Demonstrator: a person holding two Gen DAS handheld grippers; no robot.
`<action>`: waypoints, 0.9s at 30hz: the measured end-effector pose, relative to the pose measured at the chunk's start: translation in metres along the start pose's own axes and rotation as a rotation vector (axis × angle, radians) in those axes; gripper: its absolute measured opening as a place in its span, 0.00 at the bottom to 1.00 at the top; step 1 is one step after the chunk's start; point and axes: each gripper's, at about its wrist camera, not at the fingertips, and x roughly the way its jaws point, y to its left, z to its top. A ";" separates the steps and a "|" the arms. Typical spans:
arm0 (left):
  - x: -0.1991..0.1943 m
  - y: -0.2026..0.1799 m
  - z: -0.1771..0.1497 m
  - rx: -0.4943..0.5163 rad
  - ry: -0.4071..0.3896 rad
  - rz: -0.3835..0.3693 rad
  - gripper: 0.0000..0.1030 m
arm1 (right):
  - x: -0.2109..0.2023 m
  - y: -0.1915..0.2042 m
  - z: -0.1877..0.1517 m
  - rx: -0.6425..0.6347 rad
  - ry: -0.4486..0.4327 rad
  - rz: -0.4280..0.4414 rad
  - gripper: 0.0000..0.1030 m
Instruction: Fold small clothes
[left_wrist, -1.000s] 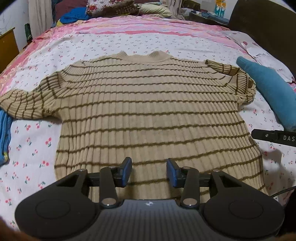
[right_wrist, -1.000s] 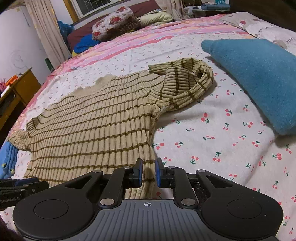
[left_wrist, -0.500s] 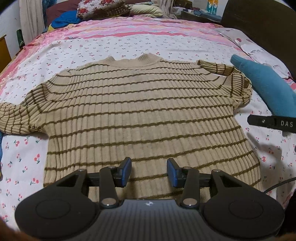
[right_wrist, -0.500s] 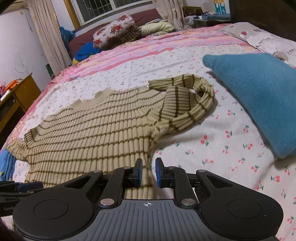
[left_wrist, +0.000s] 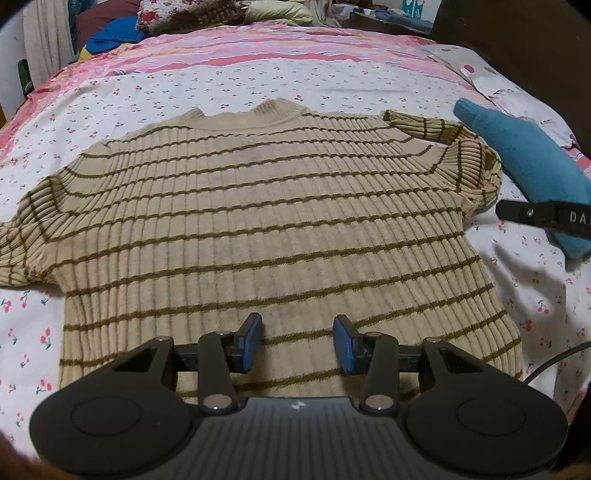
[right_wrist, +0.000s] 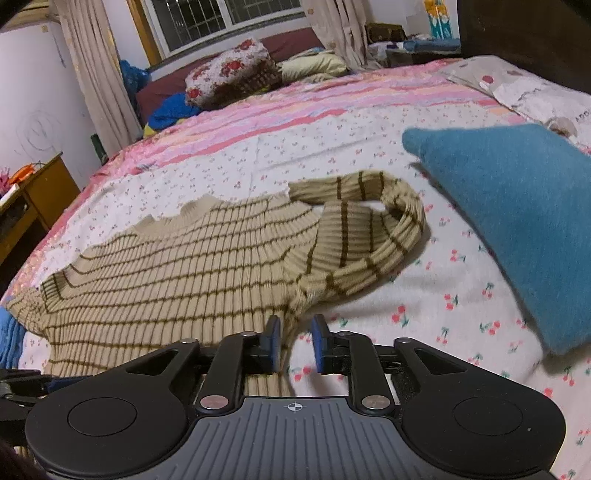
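Beige brown-striped ribbed sweater (left_wrist: 266, 229) flat on bed (right sleeve folded back onto itself).

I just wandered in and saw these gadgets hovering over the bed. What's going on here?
A person is holding two hand-held grippers over a beige ribbed sweater with brown stripes, spread on a cherry-print bedsheet for folding. The left hand-held gripper hangs open above the hem, holding nothing. The right hand-held gripper, jaws opening, is at the sweater's side edge. One sleeve lies doubled back beside a blue fuzzy cushion.
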 end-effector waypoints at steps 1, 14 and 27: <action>0.001 -0.001 0.001 0.001 0.001 -0.006 0.46 | -0.001 -0.002 0.003 -0.001 -0.010 -0.008 0.21; 0.016 -0.013 0.017 0.006 -0.004 -0.062 0.46 | 0.019 -0.033 0.060 -0.040 -0.125 -0.132 0.26; 0.026 -0.011 0.024 -0.010 0.004 -0.098 0.47 | 0.101 -0.040 0.104 -0.171 -0.045 -0.158 0.39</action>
